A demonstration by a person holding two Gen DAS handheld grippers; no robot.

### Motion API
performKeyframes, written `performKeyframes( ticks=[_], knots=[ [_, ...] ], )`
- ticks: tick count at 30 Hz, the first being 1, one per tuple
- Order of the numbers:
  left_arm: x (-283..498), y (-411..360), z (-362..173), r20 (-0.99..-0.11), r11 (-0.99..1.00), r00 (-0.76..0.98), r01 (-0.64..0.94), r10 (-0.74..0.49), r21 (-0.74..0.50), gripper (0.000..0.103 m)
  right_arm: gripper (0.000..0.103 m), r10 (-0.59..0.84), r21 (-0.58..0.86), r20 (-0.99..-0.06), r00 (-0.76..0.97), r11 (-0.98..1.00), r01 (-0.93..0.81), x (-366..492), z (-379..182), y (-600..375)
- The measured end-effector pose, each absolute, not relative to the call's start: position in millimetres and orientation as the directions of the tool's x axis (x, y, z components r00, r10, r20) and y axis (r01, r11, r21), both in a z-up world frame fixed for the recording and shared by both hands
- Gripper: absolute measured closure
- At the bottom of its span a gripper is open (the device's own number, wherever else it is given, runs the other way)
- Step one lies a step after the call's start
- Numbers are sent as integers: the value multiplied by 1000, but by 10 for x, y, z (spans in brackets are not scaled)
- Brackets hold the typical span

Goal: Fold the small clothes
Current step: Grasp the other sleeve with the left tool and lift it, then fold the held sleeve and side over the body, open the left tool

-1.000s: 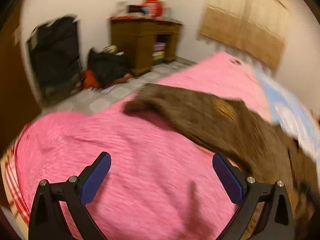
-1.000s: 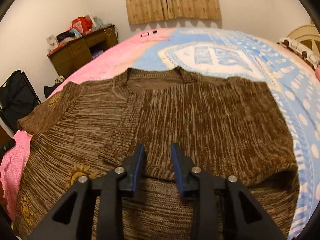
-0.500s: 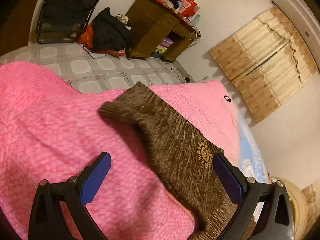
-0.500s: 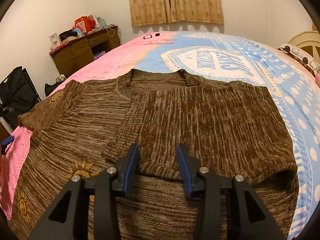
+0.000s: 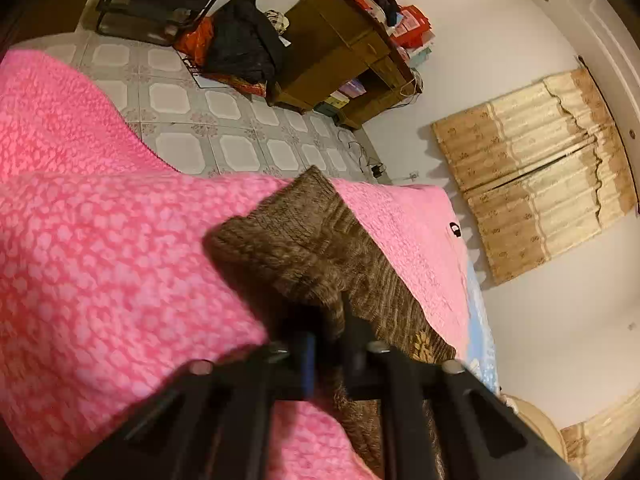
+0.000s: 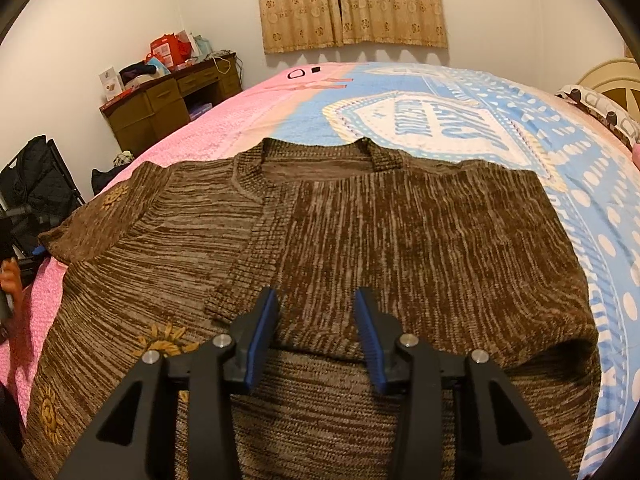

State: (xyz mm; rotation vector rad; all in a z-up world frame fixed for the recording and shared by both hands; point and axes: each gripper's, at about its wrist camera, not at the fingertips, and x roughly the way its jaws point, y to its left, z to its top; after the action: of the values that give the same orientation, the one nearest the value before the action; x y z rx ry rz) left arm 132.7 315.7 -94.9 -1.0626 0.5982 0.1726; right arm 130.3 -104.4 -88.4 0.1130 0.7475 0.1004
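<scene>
A brown knitted sweater (image 6: 400, 248) lies spread flat on the bed (image 6: 460, 120), its neckline toward the curtained window (image 6: 352, 4) and one sleeve already folded across the chest. The other sleeve (image 5: 320, 248) stretches out over the pink blanket (image 5: 100, 260) toward the bed's edge. The left tool (image 5: 328, 344) has just been closing and is now pinched tight on that sleeve a little way back from the cuff; the knit bunches up between its fingers, though the view there is dark and blurred, so how much cloth is caught is hard to judge. The right tool (image 6: 316, 336) hovers low over the lower front of the sweater, its jaws standing partly apart with nothing gripped between the blue pads (image 6: 262, 340); whether the tips touch the knit I cannot tell. A wooden desk (image 6: 168, 104) piled with boxes stands by the far wall, a dark bag (image 5: 240, 48) beside it on the tiled floor (image 5: 224, 136).
</scene>
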Motion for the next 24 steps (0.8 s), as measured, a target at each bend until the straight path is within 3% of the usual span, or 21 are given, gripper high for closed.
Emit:
performKeyframes(
  ticks=[6, 11, 16, 19, 22, 24],
  knots=[
    [1321, 3048, -722, -560, 582, 823, -413, -90, -700, 99, 58, 138, 150, -665, 734, 987, -50, 1288, -877, -1062],
    [1395, 2700, -261, -498, 737, 865, -296, -64, -608, 99, 58, 140, 168, -653, 744, 985, -38, 1274, -845, -1110],
    [1461, 1897, 252, -426, 912, 899, -84, -105, -402, 99, 58, 139, 236, -595, 792, 972, 6, 1122, -686, -1303],
    [1377, 1142, 401, -396, 976, 905, 83, -159, -201, 99, 58, 129, 272, -599, 791, 961, 49, 1029, -650, -1460],
    [1254, 538, 256, -426, 982, 887, 190, -180, -19, 99, 57, 130, 311, -608, 783, 947, 84, 938, -667, -1601],
    [1186, 121, -4, -492, 954, 850, 275, -185, 116, 99, 56, 125, 321, -612, 781, 942, 101, 877, -682, -1663]
  ],
)
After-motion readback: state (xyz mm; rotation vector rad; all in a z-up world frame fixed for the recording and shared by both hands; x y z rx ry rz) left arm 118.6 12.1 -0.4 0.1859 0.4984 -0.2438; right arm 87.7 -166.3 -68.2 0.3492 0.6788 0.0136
